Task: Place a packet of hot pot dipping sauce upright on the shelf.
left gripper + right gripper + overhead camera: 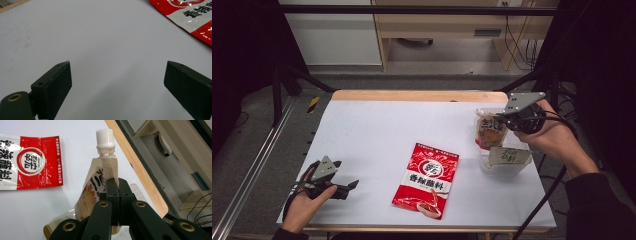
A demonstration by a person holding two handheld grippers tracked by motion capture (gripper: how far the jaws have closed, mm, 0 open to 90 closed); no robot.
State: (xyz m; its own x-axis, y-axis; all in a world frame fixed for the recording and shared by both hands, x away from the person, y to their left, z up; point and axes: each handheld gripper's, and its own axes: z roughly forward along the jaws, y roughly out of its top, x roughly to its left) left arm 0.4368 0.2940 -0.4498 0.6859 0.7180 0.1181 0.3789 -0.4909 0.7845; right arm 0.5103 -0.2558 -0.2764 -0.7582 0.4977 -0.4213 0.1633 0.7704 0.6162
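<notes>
Pouch (pixel 100 182) in right tool (pixel 117 192)

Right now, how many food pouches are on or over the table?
3. A red flat pouch lies at the table's middle. A spouted pouch is pinched in the right claw near the right edge. Another pouch lies just below it, toward the person.

Bright lit table (pixel 377 130), dark surroundings, soft pictures, faint shadows.

White-capped beige pouch (pixel 100 182), red-and-white packet (pixel 428 180)
</notes>
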